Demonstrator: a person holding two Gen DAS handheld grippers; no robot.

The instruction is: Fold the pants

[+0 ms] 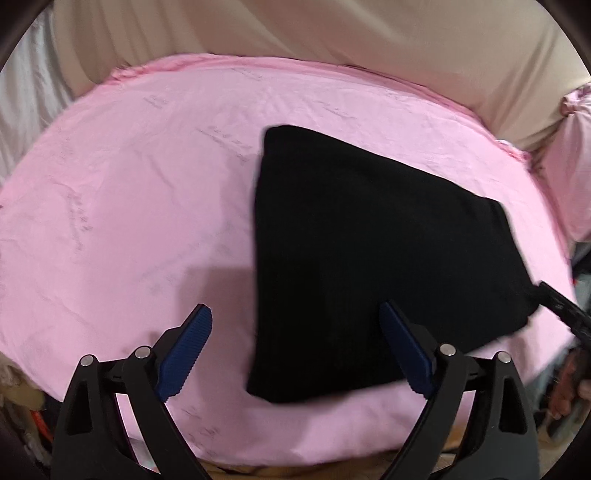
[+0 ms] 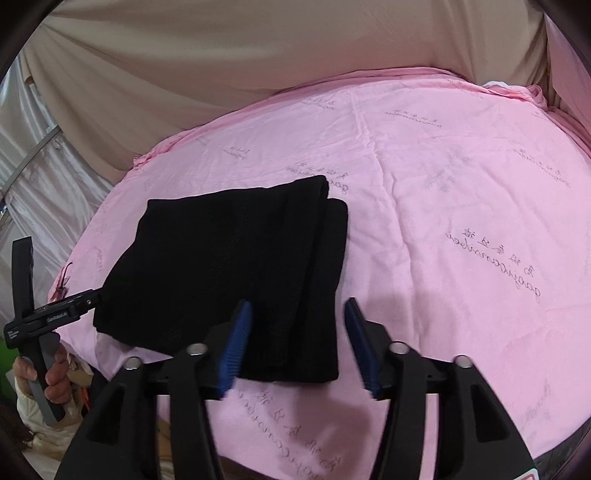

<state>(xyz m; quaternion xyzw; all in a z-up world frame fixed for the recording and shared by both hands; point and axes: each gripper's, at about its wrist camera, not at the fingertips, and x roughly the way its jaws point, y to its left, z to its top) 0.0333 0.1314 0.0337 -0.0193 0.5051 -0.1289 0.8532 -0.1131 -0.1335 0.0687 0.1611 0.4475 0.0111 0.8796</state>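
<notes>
Black pants (image 1: 369, 251) lie folded into a compact, stacked rectangle on the pink cloth (image 1: 129, 206). They also show in the right wrist view (image 2: 236, 269), where the layered folded edges face right. My left gripper (image 1: 295, 347) is open and empty, hovering above the near edge of the pants. My right gripper (image 2: 298, 343) is open and empty above the pants' near right corner. The left gripper also appears at the left of the right wrist view (image 2: 85, 299), by the pants' left edge. The right gripper shows at the right of the left wrist view (image 1: 554, 299).
The pink cloth (image 2: 443, 221) with printed lettering covers the whole work surface. A beige sheet (image 1: 295, 33) hangs behind it. Clutter lies below the near edge (image 1: 33, 417). The person's hand (image 2: 51, 376) holds the left gripper's handle.
</notes>
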